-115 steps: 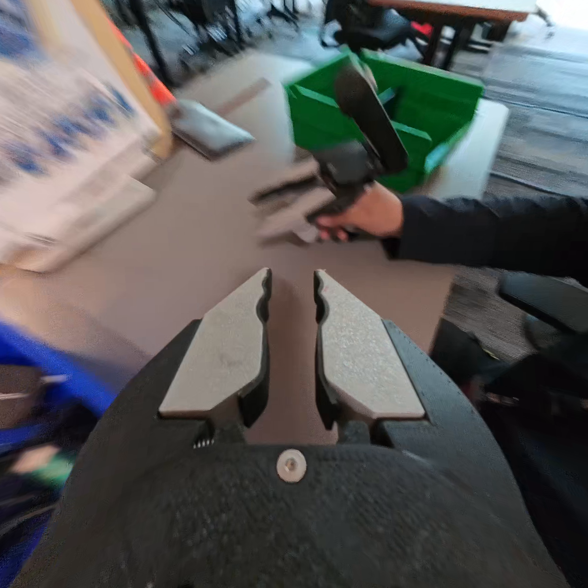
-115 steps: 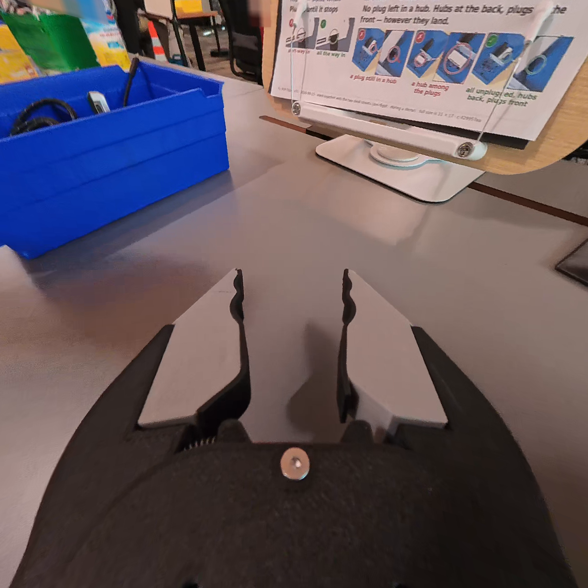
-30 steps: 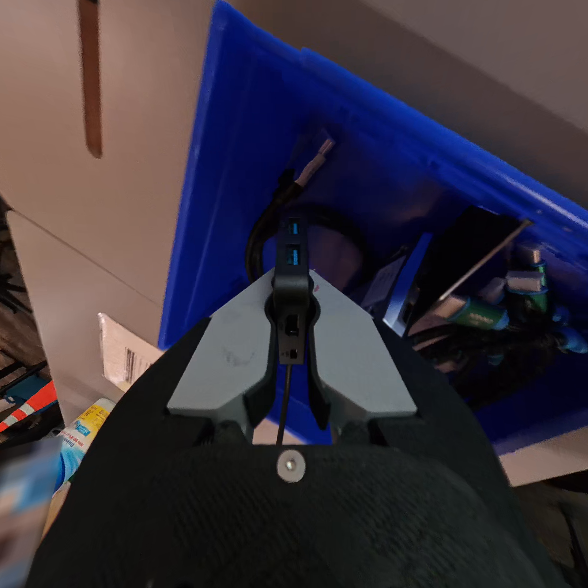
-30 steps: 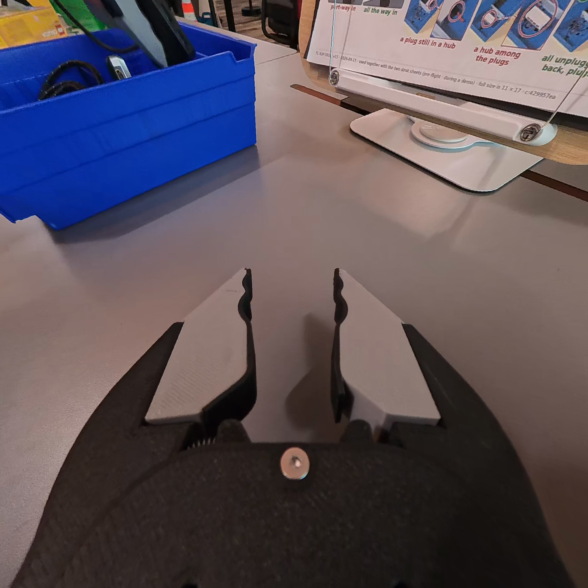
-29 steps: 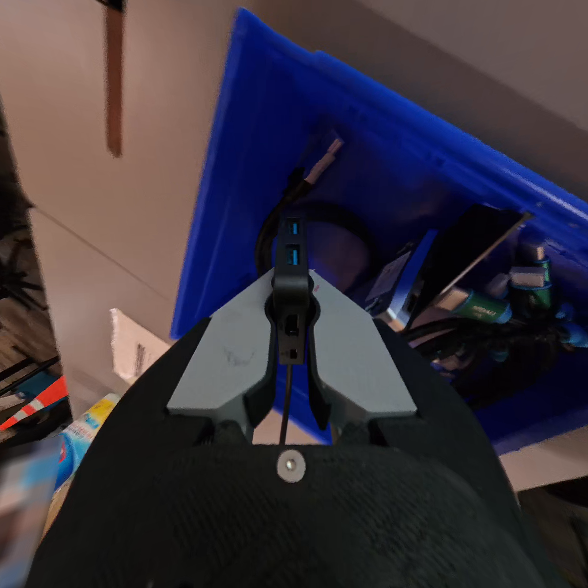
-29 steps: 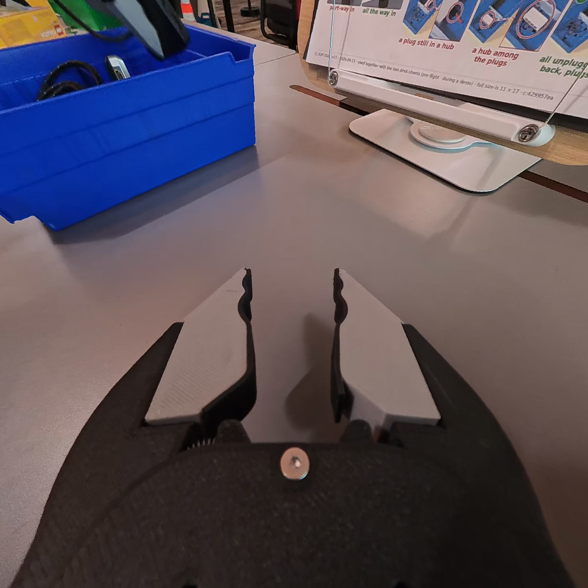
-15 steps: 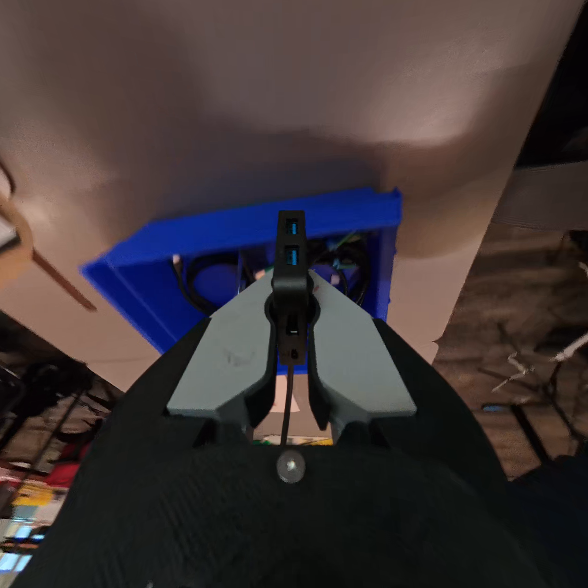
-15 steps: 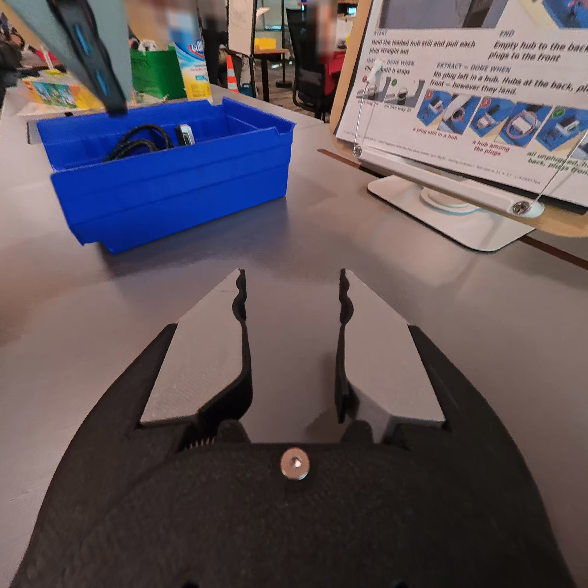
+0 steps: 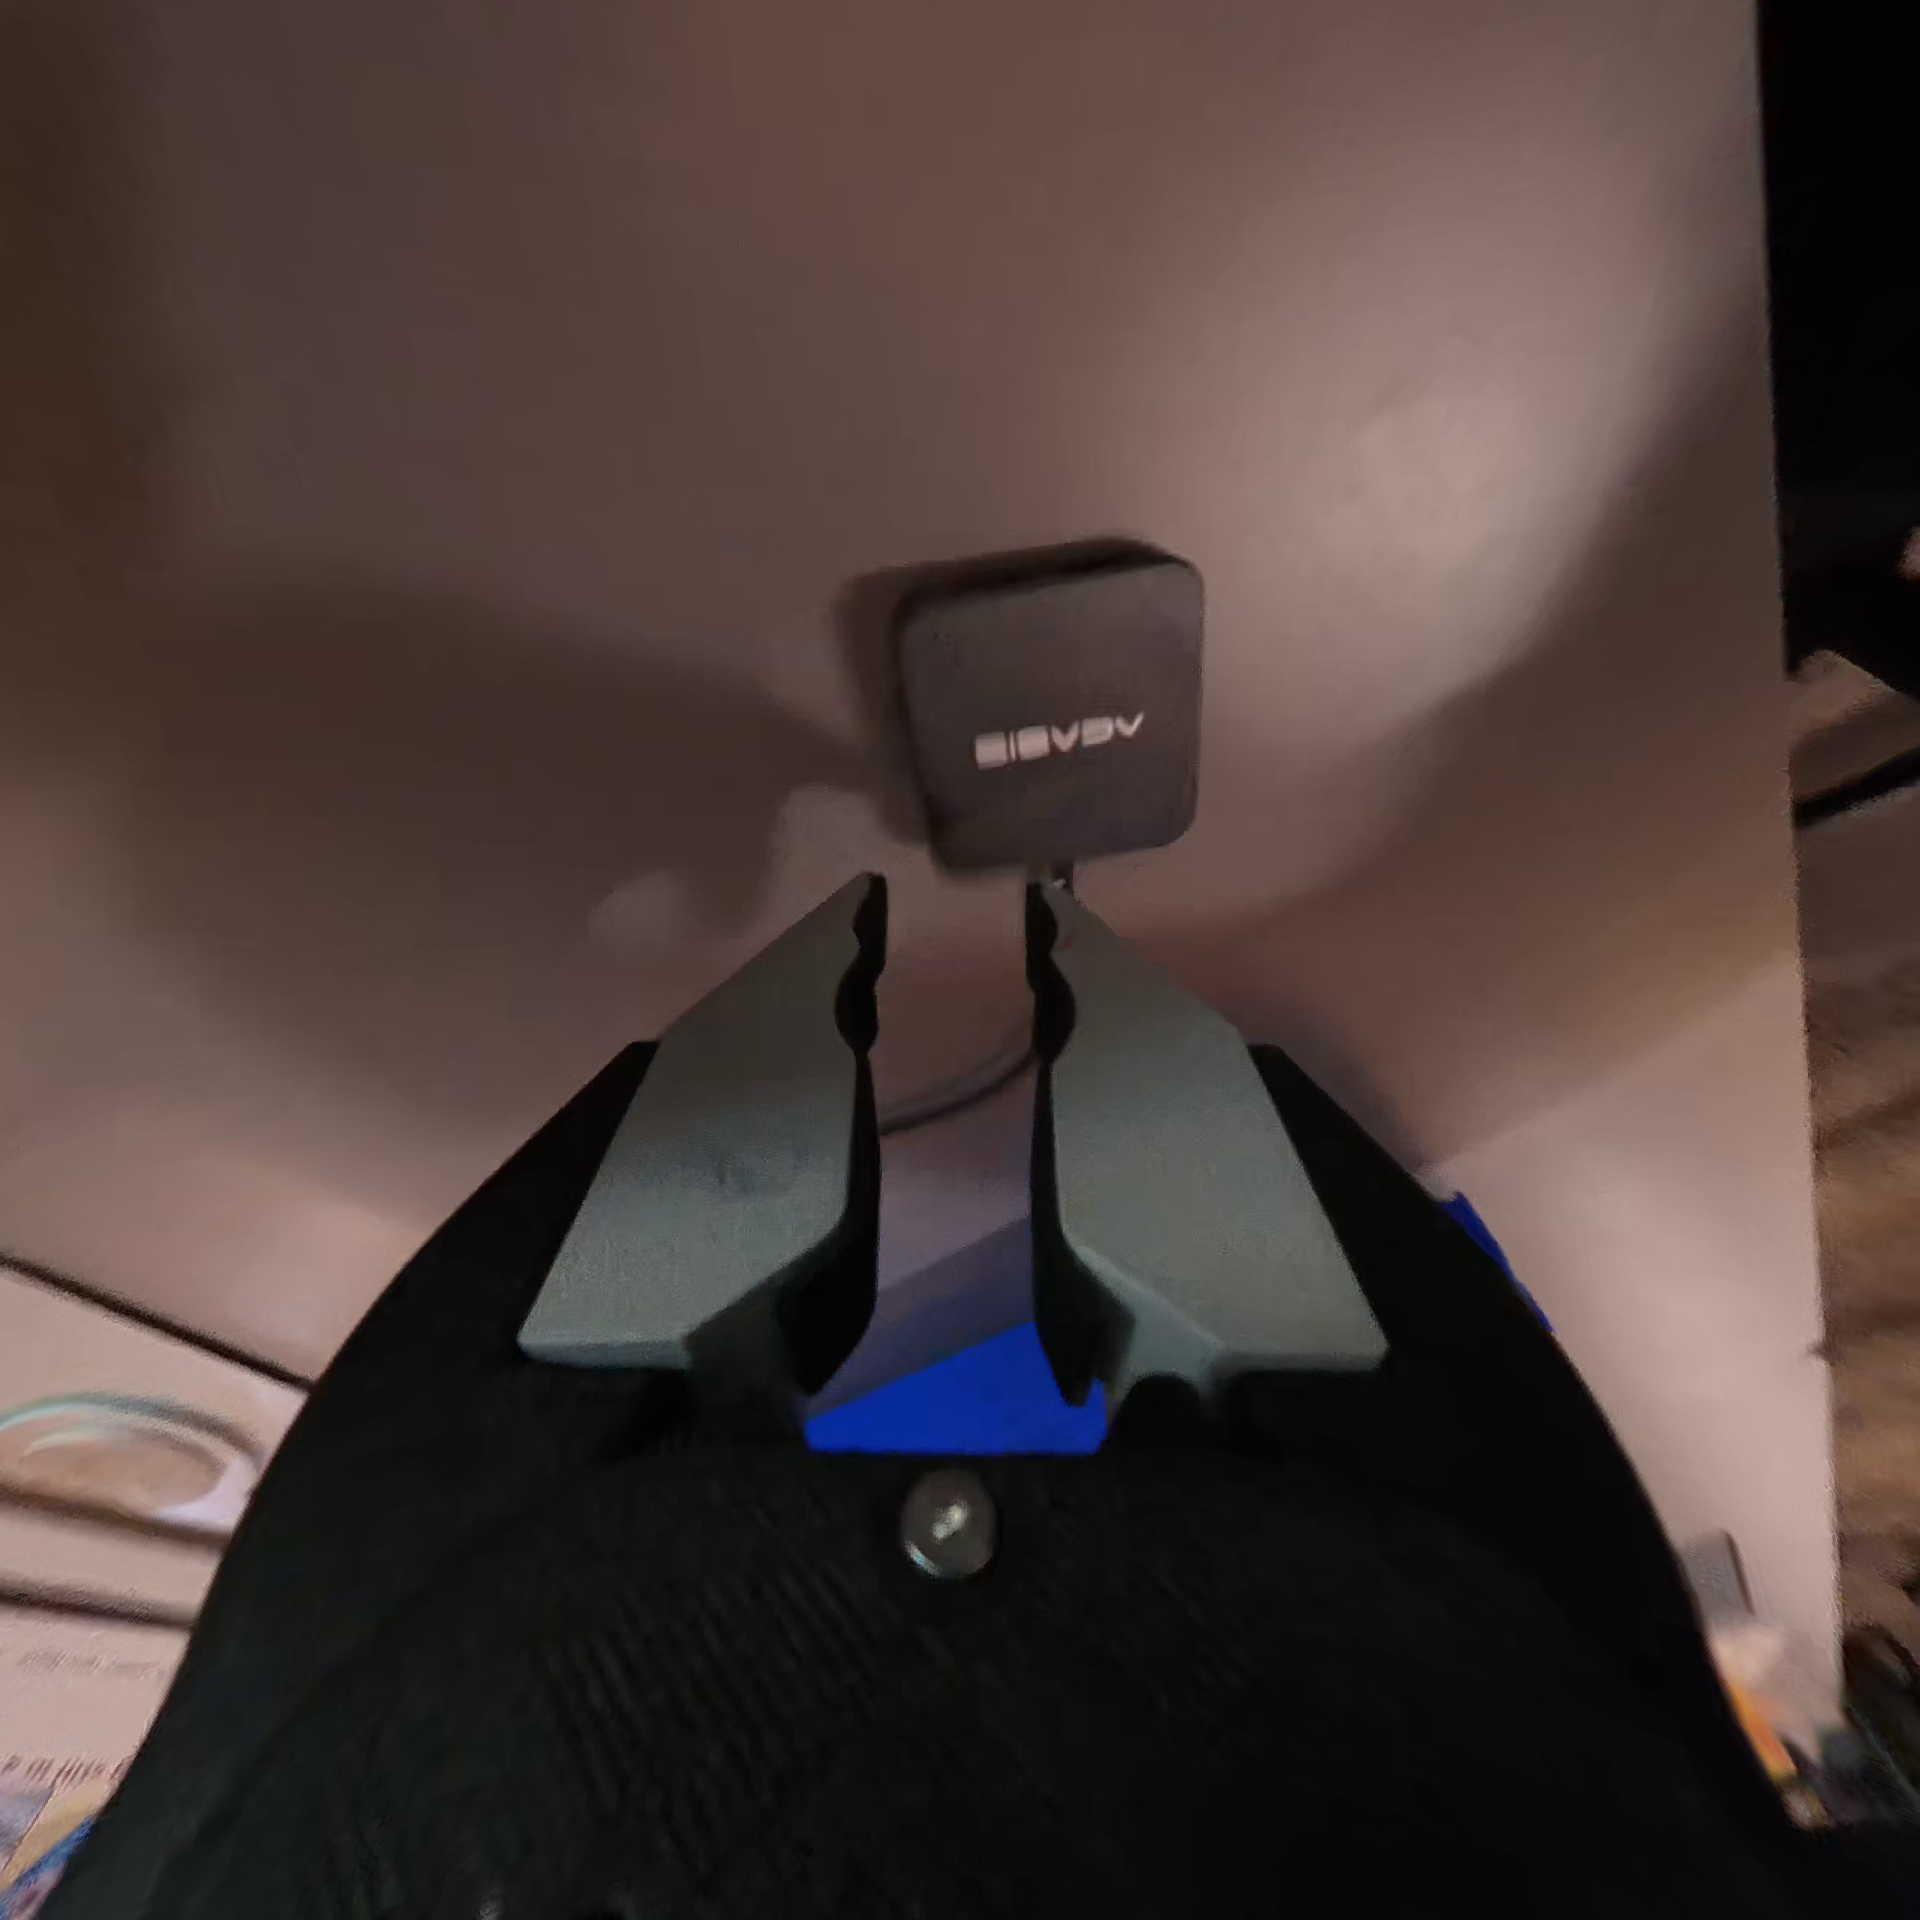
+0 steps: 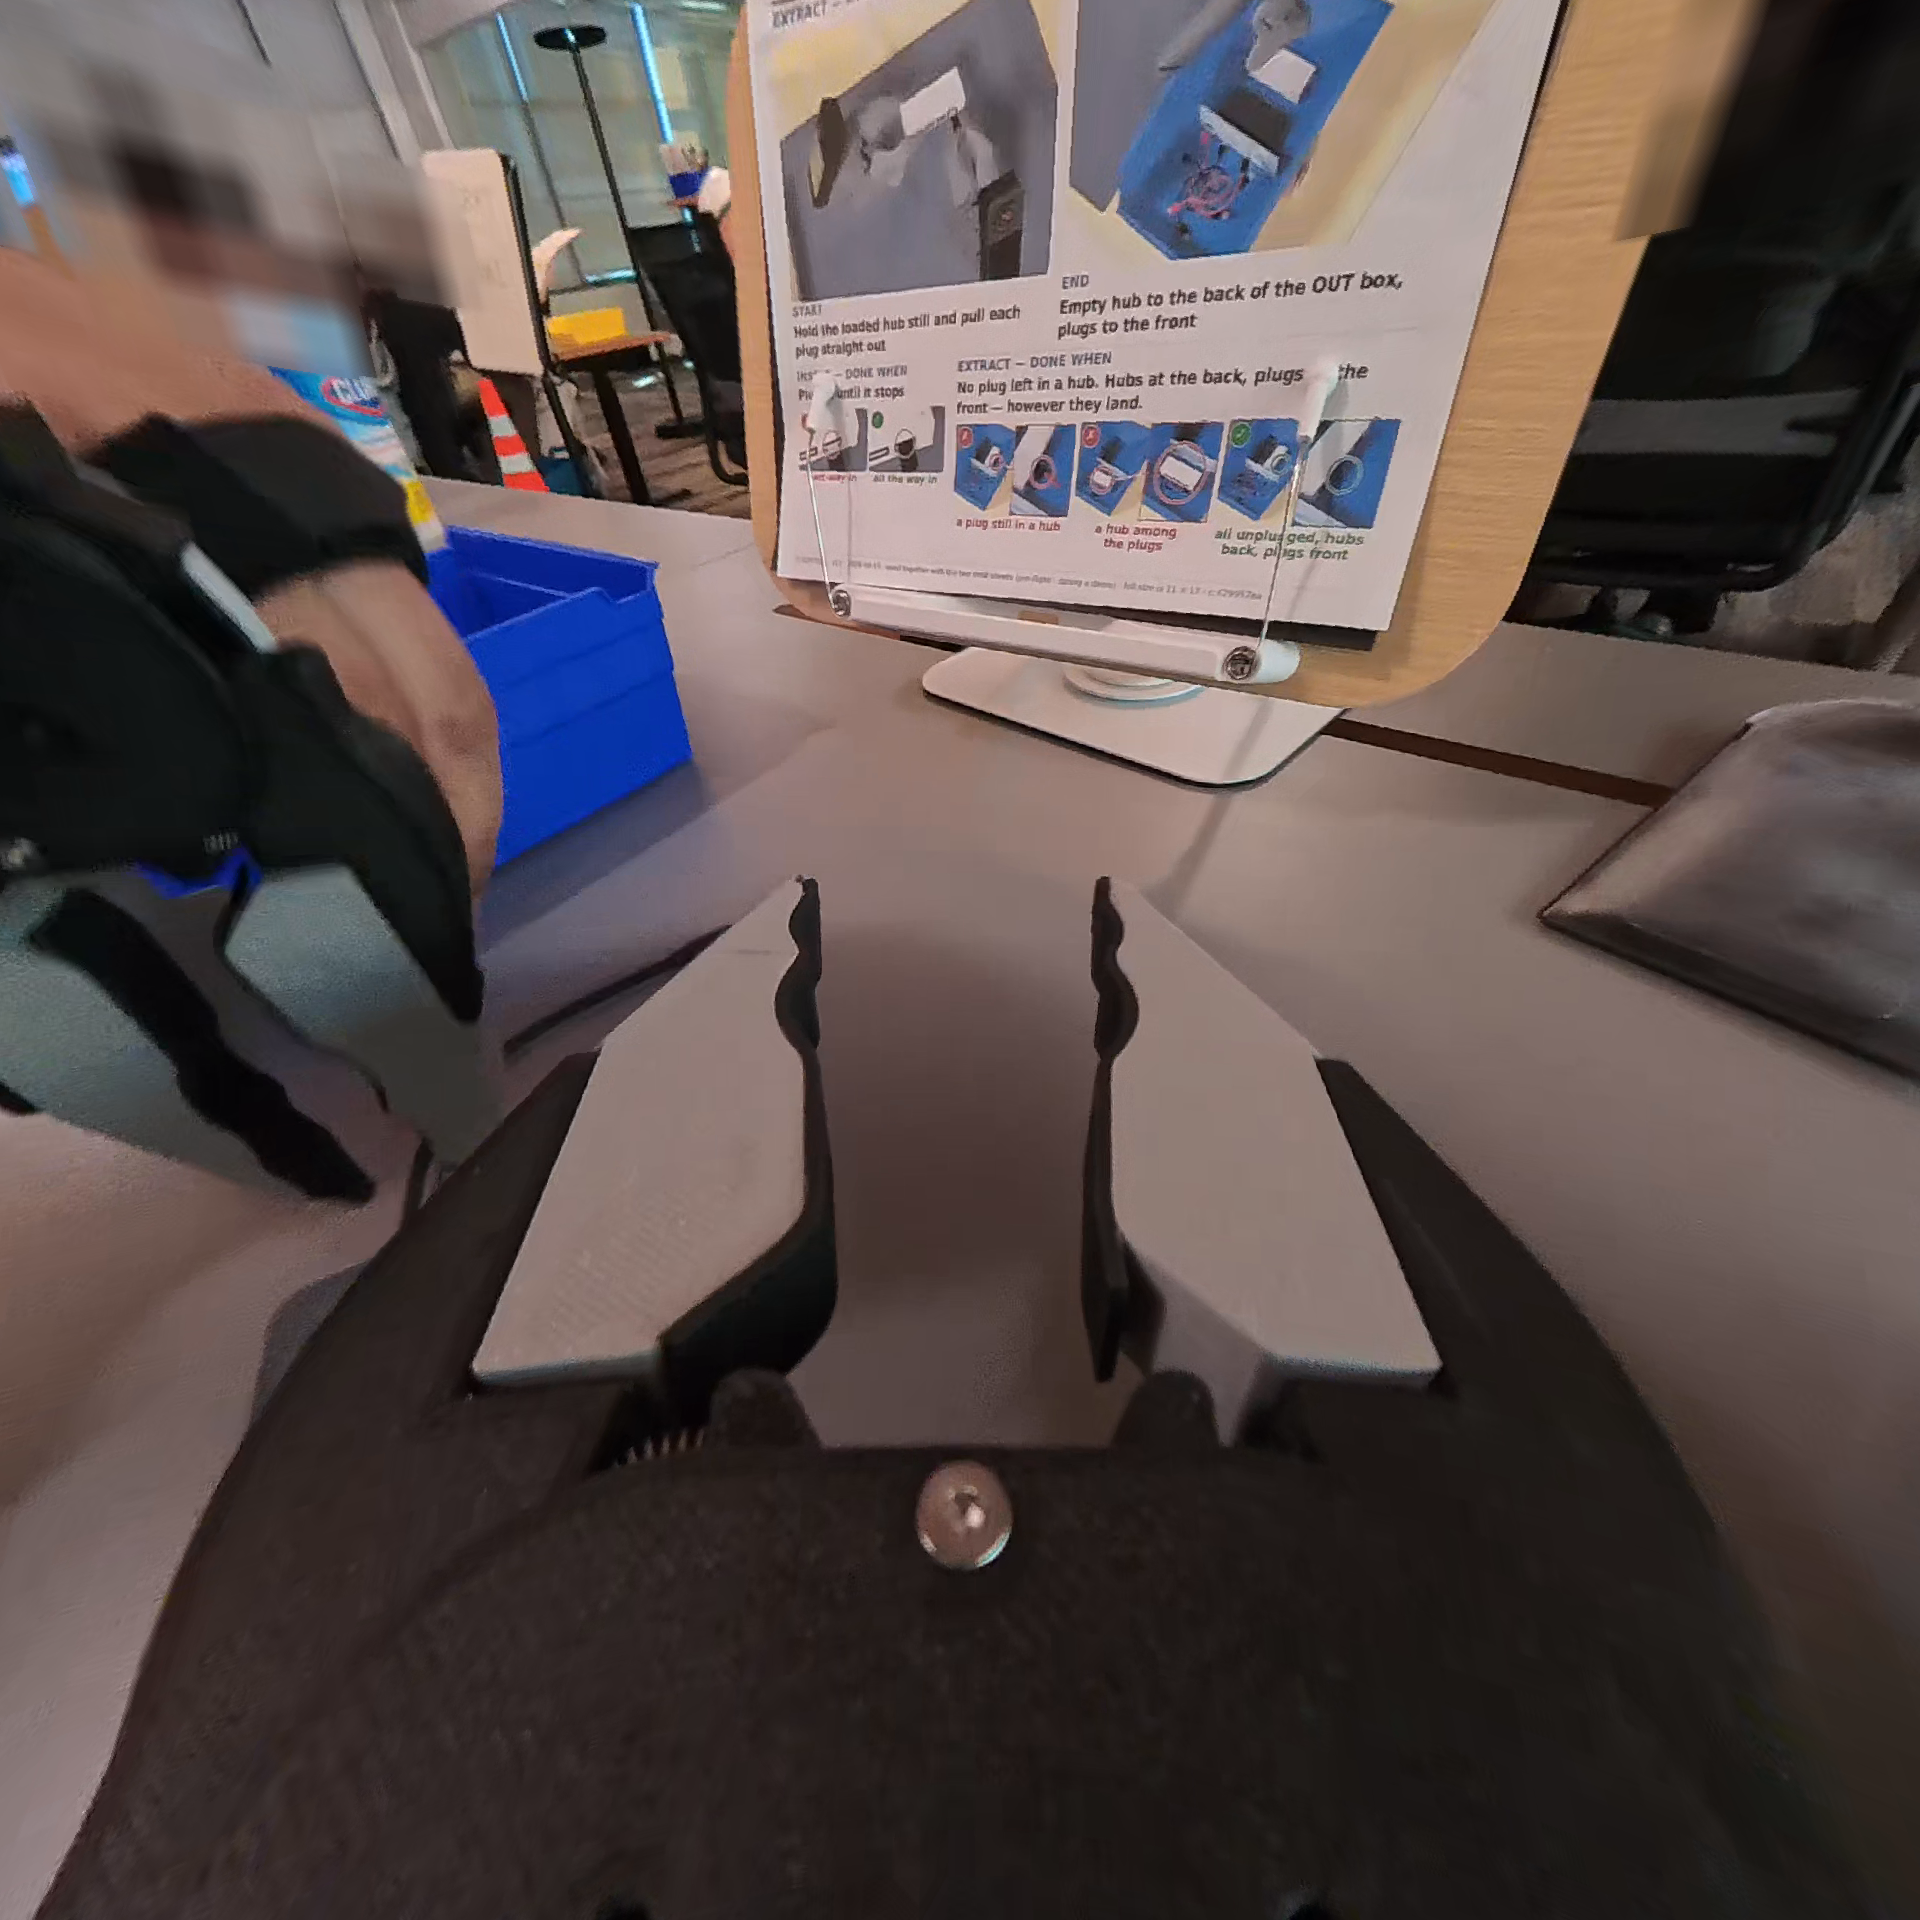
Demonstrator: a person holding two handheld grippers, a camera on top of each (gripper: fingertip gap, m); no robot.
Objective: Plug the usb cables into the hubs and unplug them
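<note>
My left fingers (image 9: pixel 1029 904): spread apart, pinching nothing; they point down at the desk (image 9: pixel 520 416), and the right one's tip sits just beside the near edge of a black square hub (image 9: pixel 1049 717).
Hub: lies flat on the grey desk, top face up with pale lettering on it; a thin cable (image 9: pixel 956 1096) runs from its near edge and passes behind my fingers. Whether the fingertip touches the hub I cannot tell.
My right fingers (image 10: pixel 821 925): spread wide with bare desk between them, holding nothing, hovering low over the surface.
Left gripper from the right view: it shows at the left edge (image 10: pixel 208 1039), held by a hand (image 10: pixel 416 707), tilted downward.
Blue bin (image 10: pixel 582 665): stands on the desk behind that hand.
Instruction sheet (image 10: pixel 1091 312): clipped upright on a white stand (image 10: pixel 1122 717), straight ahead of my right fingers.
Dark flat pad (image 10: pixel 1766 873): lies at the far right.
</note>
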